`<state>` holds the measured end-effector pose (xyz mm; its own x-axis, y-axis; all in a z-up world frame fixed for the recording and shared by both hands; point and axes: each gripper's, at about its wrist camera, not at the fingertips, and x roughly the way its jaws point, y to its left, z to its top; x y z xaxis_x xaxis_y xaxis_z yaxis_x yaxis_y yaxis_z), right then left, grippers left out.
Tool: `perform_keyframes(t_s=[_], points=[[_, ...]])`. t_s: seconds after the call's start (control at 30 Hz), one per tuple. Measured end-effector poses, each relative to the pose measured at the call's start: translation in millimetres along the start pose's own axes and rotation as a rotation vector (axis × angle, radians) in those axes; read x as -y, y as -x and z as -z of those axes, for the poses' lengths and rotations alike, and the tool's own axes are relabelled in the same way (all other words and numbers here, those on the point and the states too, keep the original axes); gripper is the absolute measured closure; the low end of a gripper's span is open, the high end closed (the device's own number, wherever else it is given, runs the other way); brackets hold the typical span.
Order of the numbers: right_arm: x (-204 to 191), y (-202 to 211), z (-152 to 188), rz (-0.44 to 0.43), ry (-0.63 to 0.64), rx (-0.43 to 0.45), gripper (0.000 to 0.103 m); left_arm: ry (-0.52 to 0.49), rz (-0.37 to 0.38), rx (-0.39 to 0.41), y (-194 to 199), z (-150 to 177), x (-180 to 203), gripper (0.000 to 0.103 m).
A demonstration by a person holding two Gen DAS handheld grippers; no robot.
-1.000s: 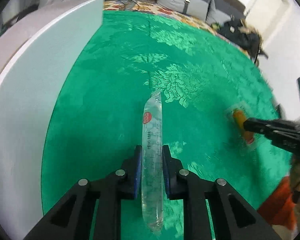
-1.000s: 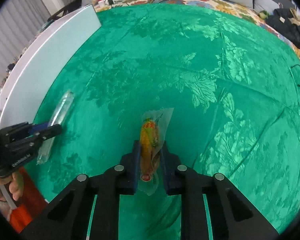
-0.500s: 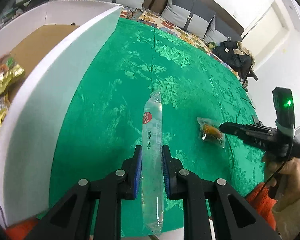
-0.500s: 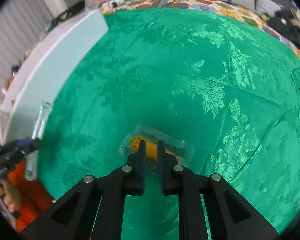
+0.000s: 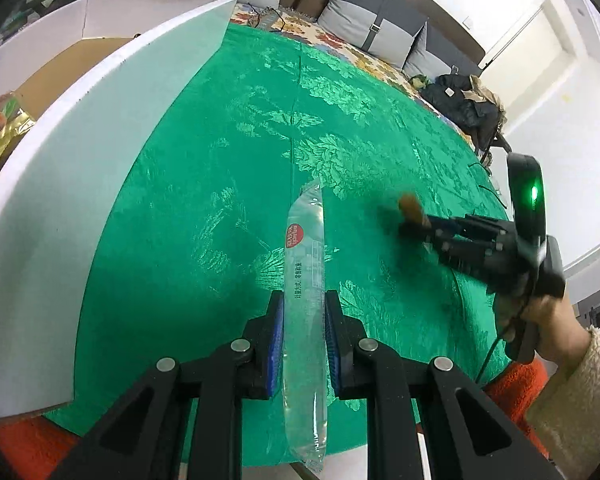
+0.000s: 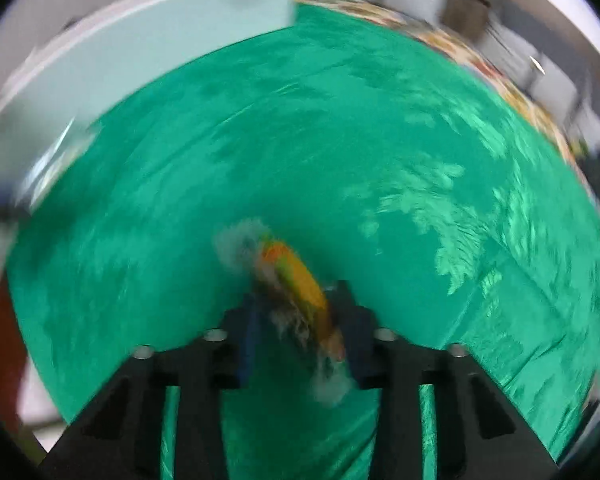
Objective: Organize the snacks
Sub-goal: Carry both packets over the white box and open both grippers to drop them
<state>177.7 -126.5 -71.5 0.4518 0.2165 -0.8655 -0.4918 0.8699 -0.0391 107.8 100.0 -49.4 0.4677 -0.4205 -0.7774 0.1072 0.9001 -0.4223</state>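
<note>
A long clear snack tube [image 5: 304, 248] with a red label sticks out forward over the green tablecloth [image 5: 220, 160], and my left gripper [image 5: 303, 300] is shut on its middle. My right gripper [image 6: 296, 300] is shut on a small clear packet with an orange snack [image 6: 296, 268] inside, which sits tilted between the pads; this view is blurred by motion. In the left wrist view the right gripper [image 5: 404, 224] hangs over the cloth at the right with the orange snack [image 5: 411, 205] at its tip.
A white box [image 5: 100, 128] stands along the left of the table, with gold snack packets [image 5: 0, 136] on its brown floor. A person's hand [image 5: 548, 312] in a cream sleeve holds the right gripper. Cushions and a dark bag lie beyond the table.
The right gripper rolled and shifted left; the orange snack lay flat under its fingers half a second ago and now sits tilted between them. The left view now shows the box's inside.
</note>
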Motion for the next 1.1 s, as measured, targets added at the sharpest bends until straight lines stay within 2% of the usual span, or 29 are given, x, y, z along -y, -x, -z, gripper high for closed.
perform_keyframes(t_s=[0.03,0.2,0.27,0.37,0.47,0.63,0.7,0.8,0.83,0.87,0.9,0.93,0.97,1.03,1.1], points=[[6.2,1.4,-2.6,-0.009,-0.048,-0.004,0.081,0.001,0.003,0.002,1.8,0.0,-0.6,0.085],[29.7,34.6,-2.4,-0.13,-0.292,0.05,0.081,0.035,0.068,0.044,23.5,-8.6,-1.8,0.085],[22.5,50.0,-10.7,-0.19,-0.334,0.084,0.081,0.071,0.107,0.082,42.6,-18.6,-8.2,0.085],[-3.5,75.5,-43.1,-0.307,-0.36,0.15,0.081,0.104,0.102,0.144,72.1,-35.4,-25.6,0.085],[-40.6,98.0,-84.4,-0.444,-0.349,0.207,0.081,0.134,0.031,0.215,107.2,-54.6,-58.4,0.085],[-129.2,104.0,-150.2,-0.625,-0.306,0.211,0.081,0.196,-0.189,0.251,142.8,-74.4,-131.1,0.085],[-166.5,95.1,-169.0,-0.628,-0.261,0.194,0.081,0.203,-0.288,0.238,146.3,-76.9,-154.8,0.085],[-205.9,73.0,-183.4,-0.603,-0.222,0.156,0.08,0.205,-0.355,0.208,140.0,-73.4,-173.3,0.084],[-219.7,59.3,-186.4,-0.597,-0.218,0.125,0.076,0.206,-0.375,0.2,136.2,-71.4,-176.3,0.081],[-226.7,48.9,-188.0,-0.585,-0.218,0.103,0.074,0.207,-0.404,0.195,133.2,-68.6,-179.1,0.073],[-231.7,37.8,-189.3,-0.577,-0.22,0.085,0.062,0.204,-0.413,0.194,131.5,-65.4,-179.7,0.066],[-234.8,28.9,-187.5,-0.565,-0.225,0.073,0.054,0.198,-0.424,0.197,132.8,-63.5,-181.7,0.047],[-234.7,25.2,-186.7,-0.553,-0.229,0.07,0.054,0.193,-0.434,0.207,132.5,-63.3,-179.8,0.028],[-233.9,26.1,-181.9,-0.544,-0.227,0.078,0.054,0.169,-0.475,0.265,141.9,-54.6,-172.4,0.015],[-229.8,37.4,-176.8,-0.498,-0.185,0.108,0.051,0.144,-0.513,0.309,149.2,-49.8,-164.0,0.013]])
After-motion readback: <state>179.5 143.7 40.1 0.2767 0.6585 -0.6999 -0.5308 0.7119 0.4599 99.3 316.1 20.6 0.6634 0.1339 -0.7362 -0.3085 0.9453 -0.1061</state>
